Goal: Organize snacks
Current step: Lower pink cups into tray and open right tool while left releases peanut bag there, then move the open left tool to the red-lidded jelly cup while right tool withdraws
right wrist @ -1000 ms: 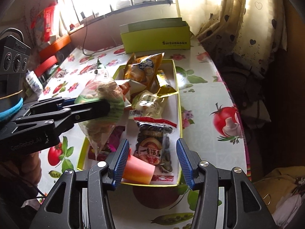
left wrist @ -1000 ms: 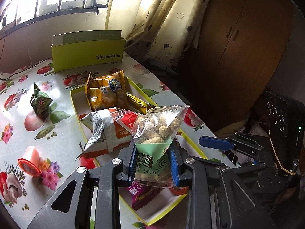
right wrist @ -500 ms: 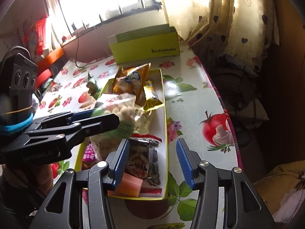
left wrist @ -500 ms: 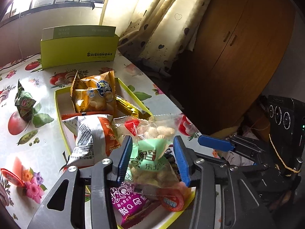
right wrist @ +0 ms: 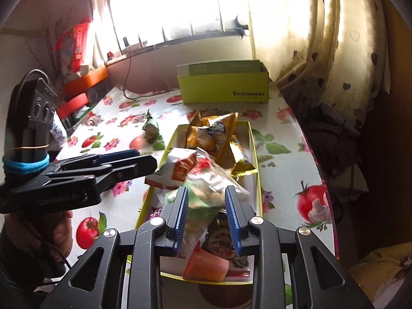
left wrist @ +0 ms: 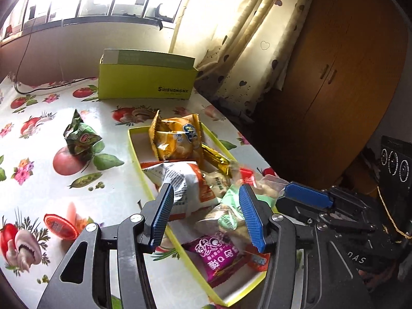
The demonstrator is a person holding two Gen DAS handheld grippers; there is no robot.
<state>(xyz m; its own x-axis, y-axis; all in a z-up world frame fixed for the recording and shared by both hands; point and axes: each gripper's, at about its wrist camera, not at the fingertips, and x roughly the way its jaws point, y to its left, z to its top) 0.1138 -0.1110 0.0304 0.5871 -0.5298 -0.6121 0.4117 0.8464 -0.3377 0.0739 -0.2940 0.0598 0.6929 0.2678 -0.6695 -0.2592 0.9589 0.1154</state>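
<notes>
– Fruit-print oilcloth covers the table, with a heart-dotted curtain and a wooden cupboard behind it. What has changed since a second ago?

– The left gripper was clamped on the peanut bag then, holding it above the tray. Its jaws have just been opening and now stand spread, with the bag lying loose in the tray beneath them, at about five o'clock of the white-and-orange packet.

– And the right gripper?

– It was wide apart over the tray's near end. Its jaws have just been closing, and they now pinch the blurred peanut bag between the pads.

– Any writing?

– The green box at twelve o'clock of the tray reads "SHISHANGNX". In the right wrist view the left gripper's body reads "GenRobot.AI". The purple packet at the tray's six o'clock end shows a "Q" among Chinese characters. The green wrapped snack at nine o'clock of the tray is too small to read.
</notes>
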